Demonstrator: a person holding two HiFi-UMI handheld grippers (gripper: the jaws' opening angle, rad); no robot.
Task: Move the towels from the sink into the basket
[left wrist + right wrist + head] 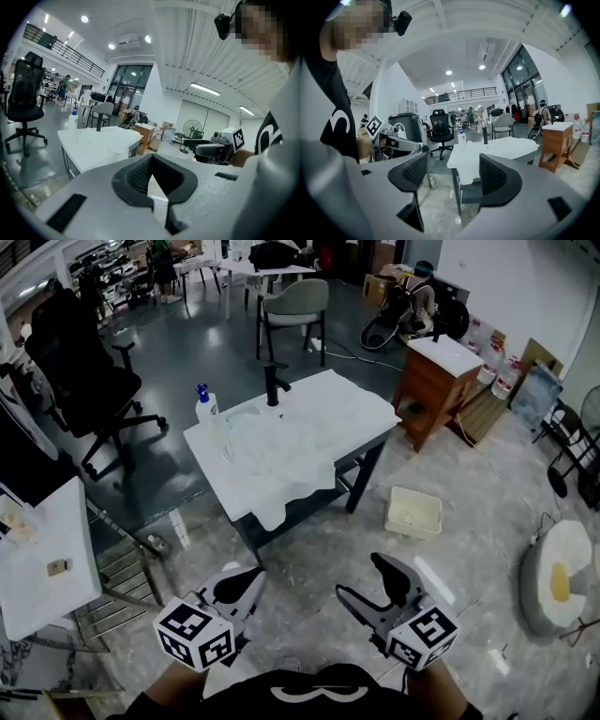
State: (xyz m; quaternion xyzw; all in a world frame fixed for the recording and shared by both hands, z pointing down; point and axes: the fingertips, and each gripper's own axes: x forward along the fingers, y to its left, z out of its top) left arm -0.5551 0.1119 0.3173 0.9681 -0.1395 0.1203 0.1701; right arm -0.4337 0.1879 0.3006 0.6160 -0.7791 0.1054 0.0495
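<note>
White towels (281,460) lie heaped in and around the sink (246,416) of a white table top and hang over its front edge. A black faucet (273,385) stands behind them. The cream basket (413,513) sits on the floor to the right of the table. Both grippers are held low, well short of the table. My left gripper (251,577) (151,159) is shut with nothing in it. My right gripper (358,576) (452,164) is open and empty, and the towel-covered table (497,150) shows between its jaws.
A spray bottle (205,406) stands at the table's left corner. A black office chair (84,381) is at the left and a wooden cabinet (433,381) at the right. A white side table (42,559) stands close on my left. A round white object (561,576) lies on the floor at right.
</note>
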